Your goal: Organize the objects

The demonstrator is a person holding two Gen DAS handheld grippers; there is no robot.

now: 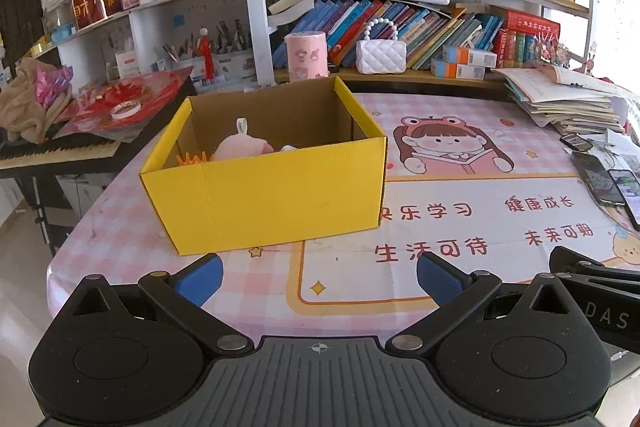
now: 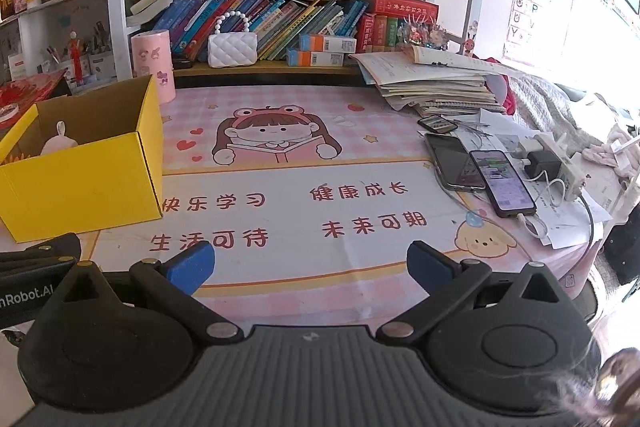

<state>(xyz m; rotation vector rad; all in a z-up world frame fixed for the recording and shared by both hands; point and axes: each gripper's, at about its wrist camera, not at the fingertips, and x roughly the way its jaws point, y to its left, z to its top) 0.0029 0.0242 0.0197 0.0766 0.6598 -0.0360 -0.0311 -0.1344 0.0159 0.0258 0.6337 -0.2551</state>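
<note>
A yellow cardboard box stands open on the pink cartoon table mat. Inside it lie a pink plush toy with a white loop tag, an orange spiky thing and a small white item, all partly hidden by the front wall. My left gripper hovers open and empty just in front of the box. In the right wrist view the box sits at the left, and my right gripper is open and empty over the mat's printed text.
Two phones with charger cables and a power strip lie at the right edge. A paper stack sits at the back right. Bookshelves, a pink cylinder and a white quilted purse line the back. A keyboard stands left.
</note>
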